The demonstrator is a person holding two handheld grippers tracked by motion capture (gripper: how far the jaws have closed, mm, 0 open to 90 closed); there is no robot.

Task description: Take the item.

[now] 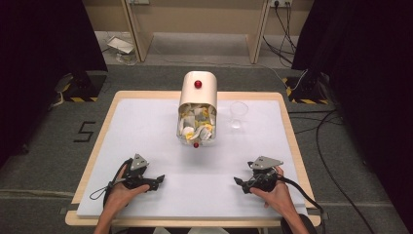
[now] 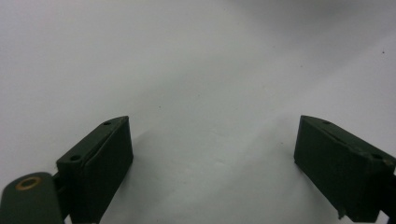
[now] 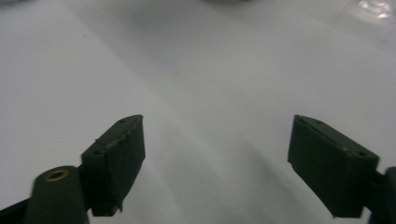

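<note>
The left hand-held gripper (image 1: 157, 182) rests near the table's (image 1: 146, 126) front left corner, jaws spread and empty, likely parked ready. Toward the back edge's middle lies a dispenser (image 1: 197, 109) holding what look like wrapped packets, with a clear cup (image 1: 237, 114) beside it. The right hand-held gripper (image 1: 239, 182), also spread, waits front right.

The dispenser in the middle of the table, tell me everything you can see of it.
The dispenser stands upright on the white table top, toward the far edge. Its cream rounded hood carries a red knob; the clear lower bin holds white and yellow packets, with a second red knob at its base. A clear glass stands apart on one side. Nothing touches it.
</note>
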